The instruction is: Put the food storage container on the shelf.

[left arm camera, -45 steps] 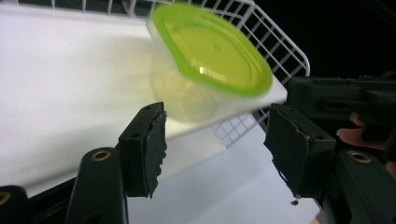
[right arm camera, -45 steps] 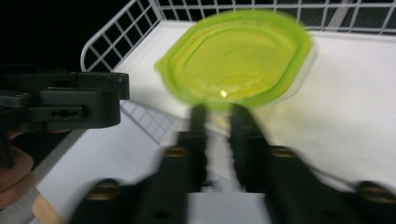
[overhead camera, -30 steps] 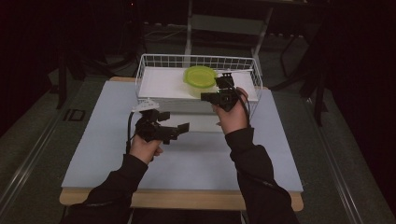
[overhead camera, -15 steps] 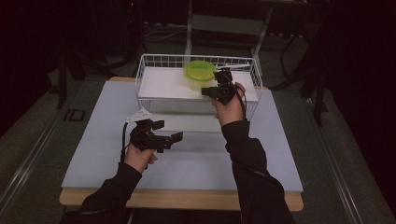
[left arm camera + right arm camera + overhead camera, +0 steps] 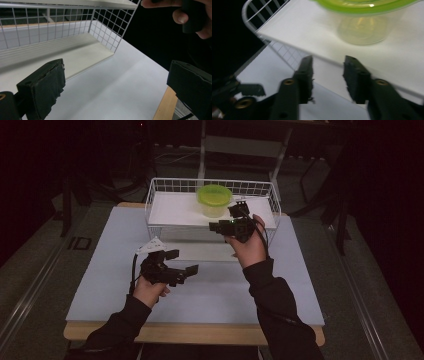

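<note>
Green-lidded plastic container (image 5: 214, 200) sits on the white top shelf of a wire rack (image 5: 155, 190), in the upper middle of the high view, toward the rack's far edge. The rack stands at the far side of the pale tabletop (image 5: 210, 285).

Right gripper (image 5: 227, 217) hovers just in front of and to the right of the container, near it but apart from it. Its fingers have just been opening and now stand at a middling gap with nothing between them. In the right gripper view the two black fingers (image 5: 305, 75) rise from the bottom of the frame, and the container (image 5: 362, 27) fills the upper right, its translucent body resting on the shelf beyond the fingertips. The wire rim of the rack (image 5: 249, 12) curves through the upper left there.

Left gripper (image 5: 182, 262) is held low over the tabletop in the lower left of the high view, well apart from the container. Its fingers (image 5: 46, 85) are spread wide and empty in the left gripper view, with the rack's lower shelf (image 5: 75, 55) ahead of them and the person's right hand (image 5: 190, 17) in the upper right corner.
</note>
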